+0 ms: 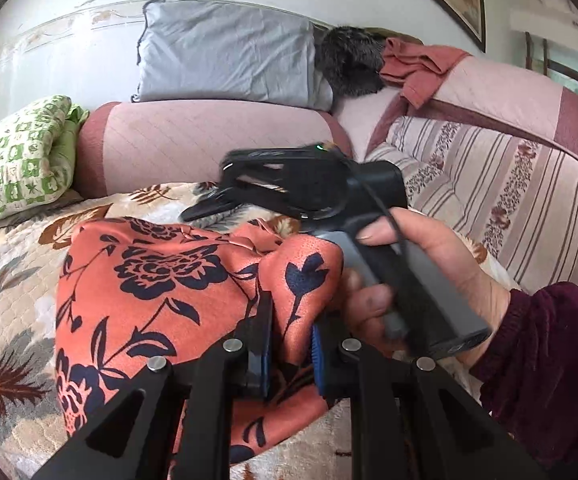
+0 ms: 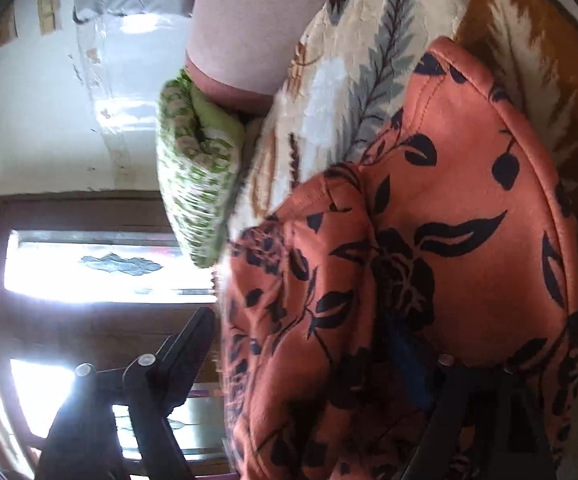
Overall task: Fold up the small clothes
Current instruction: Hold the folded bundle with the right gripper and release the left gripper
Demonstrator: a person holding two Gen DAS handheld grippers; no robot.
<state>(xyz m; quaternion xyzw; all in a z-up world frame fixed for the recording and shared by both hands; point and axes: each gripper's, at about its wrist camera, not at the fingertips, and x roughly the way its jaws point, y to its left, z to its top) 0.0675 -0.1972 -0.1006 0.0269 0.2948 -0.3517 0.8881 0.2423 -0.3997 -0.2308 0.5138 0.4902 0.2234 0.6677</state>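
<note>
The orange cloth with dark flowers [image 1: 161, 280] lay bunched on the leafy bed cover [image 1: 13, 280], in the lower middle of the left wrist view. The left hand-held gripper [image 1: 289, 354] pinched a fold of this cloth between its two blue-padded fingers [image 1: 265, 364]. The right hand-held gripper [image 1: 209, 206] showed in the middle of that view, held by the person's right hand [image 1: 429, 280], with its tips low near the far edge of the cloth. In the right wrist view, one finger [image 2: 185, 344] stood free at the lower left and the other was hidden by cloth, so I could not tell if it was grasping. A green pillow [image 1: 13, 160] sat at the left. A gray pillow [image 1: 225, 56] leaned at the top.
</note>
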